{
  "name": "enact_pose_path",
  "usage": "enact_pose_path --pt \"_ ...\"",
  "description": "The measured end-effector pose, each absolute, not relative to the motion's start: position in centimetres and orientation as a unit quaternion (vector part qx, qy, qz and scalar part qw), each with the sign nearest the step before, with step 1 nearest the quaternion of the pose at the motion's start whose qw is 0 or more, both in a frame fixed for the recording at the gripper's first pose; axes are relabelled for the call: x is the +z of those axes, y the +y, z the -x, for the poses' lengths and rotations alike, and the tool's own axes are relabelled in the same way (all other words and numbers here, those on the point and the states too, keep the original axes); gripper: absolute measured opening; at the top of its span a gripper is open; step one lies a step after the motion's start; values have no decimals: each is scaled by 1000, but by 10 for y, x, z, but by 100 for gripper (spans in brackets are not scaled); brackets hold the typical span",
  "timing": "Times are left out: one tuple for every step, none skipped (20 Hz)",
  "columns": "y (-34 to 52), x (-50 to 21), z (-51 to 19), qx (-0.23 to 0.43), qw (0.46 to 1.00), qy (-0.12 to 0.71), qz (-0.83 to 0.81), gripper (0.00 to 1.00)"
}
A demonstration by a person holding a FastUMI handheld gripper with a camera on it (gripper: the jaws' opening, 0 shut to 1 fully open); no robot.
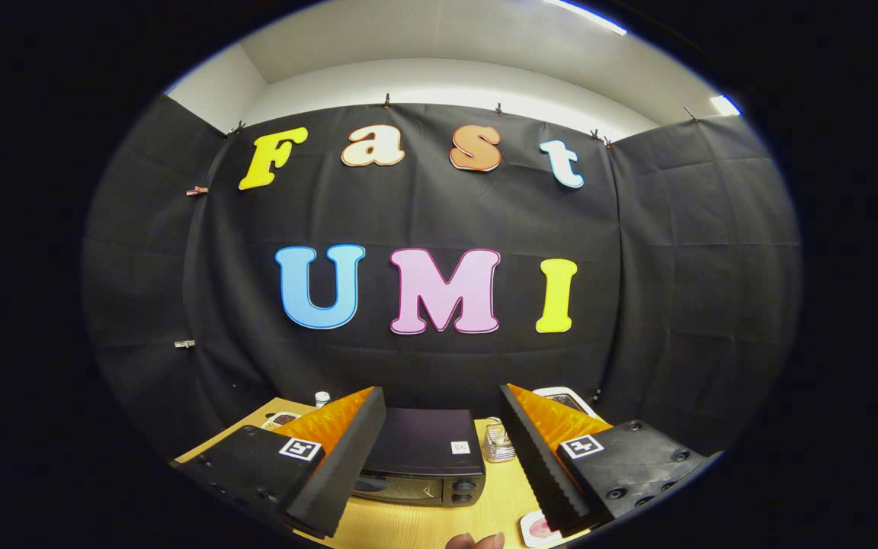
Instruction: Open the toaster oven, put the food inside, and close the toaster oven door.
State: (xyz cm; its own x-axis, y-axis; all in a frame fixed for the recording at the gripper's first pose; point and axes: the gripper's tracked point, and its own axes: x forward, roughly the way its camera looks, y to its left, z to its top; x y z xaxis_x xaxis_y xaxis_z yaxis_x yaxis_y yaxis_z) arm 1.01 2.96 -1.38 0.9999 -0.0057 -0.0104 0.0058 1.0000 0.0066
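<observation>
My jaws (439, 457) stand spread wide with nothing between them, above the desk (424, 526), with the closed toaster oven (422, 457) just beyond them.

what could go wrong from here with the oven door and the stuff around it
The gripper is open and well short of the toaster oven, whose door looks closed. Coming in at this spread, the right finger could clip the small wire basket standing right beside the oven. The food on the white plate sits half hidden under the right finger, so it may be hard to line up.
</observation>
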Motion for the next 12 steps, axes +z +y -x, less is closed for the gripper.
enact_pose_path --pt "36 -16 -11 0 1000 8 -4 98" --pt "43 -18 -13 5 1000 11 -6 97" --pt "51 -22 -16 9 1000 16 -9 98" --pt "60 -27 -18 14 1000 22 -13 98" --pt "69 -34 -21 19 999 29 -17 98" --pt "78 -42 -23 24 999 39 -21 98" --pt "87 -52 -28 28 998 50 -25 98" --pt "95 -63 -32 32 997 61 -27 98" --pt "104 -75 -35 37 996 76 -29 98" --pt "112 -88 -37 40 995 91 -31 98" --pt "118 -101 -39 43 993 107 -34 98" --pt "124 -118 -42 44 991 122 -35 98"
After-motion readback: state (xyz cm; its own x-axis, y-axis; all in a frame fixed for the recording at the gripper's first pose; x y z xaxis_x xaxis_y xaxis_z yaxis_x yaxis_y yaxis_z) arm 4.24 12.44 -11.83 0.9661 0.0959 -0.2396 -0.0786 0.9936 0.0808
